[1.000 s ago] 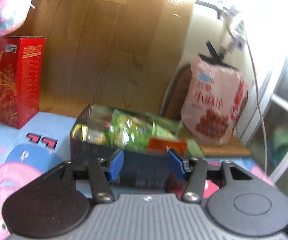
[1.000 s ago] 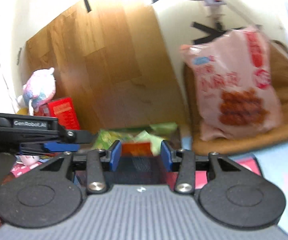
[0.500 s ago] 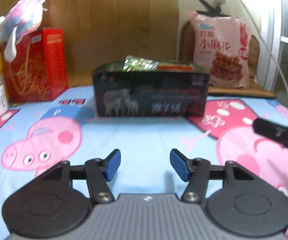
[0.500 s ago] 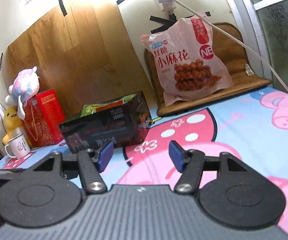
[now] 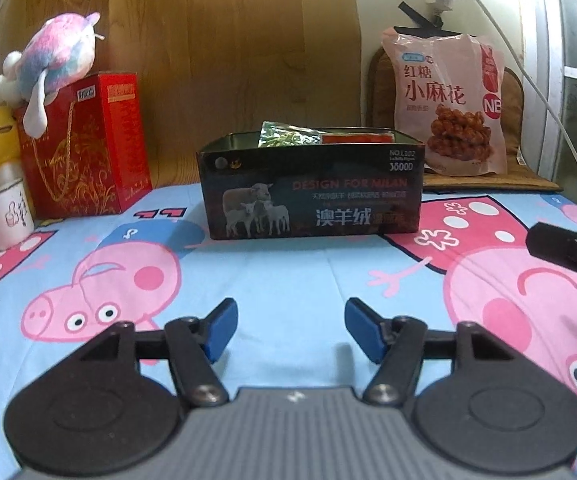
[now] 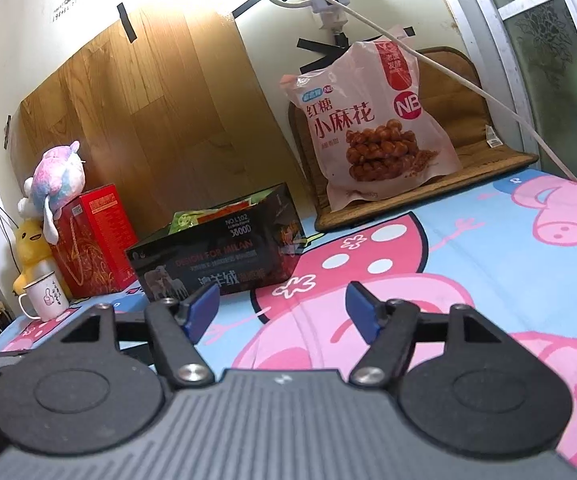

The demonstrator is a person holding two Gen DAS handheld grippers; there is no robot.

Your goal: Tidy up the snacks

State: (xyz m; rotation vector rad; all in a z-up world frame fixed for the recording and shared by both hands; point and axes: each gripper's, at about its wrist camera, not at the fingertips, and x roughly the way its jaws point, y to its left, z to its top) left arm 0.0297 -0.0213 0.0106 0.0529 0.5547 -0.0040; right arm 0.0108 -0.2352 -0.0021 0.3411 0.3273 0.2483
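Left wrist view: left gripper (image 5: 288, 330) empty, jaws opening over the cartoon-print surface (image 5: 288, 276); dark box (image 5: 312, 192) of snack packets (image 5: 288, 137) at 12 o'clock, well apart. Right wrist view: right gripper (image 6: 282, 312) empty, jaws opening; the box (image 6: 216, 256) at 11 o'clock, pink snack bag (image 6: 372, 128) at 1 o'clock.

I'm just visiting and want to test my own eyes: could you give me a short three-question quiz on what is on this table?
1. True or false: the dark box already has snack packets in it.
2. What does the big pink snack bag lean against? A) the red box B) a brown cushion C) the mug
3. What sits on top of the red box?

Key
1. True: a green packet and a red packet show above its rim.
2. B, the brown cushion by the wall.
3. A pink and blue plush toy.
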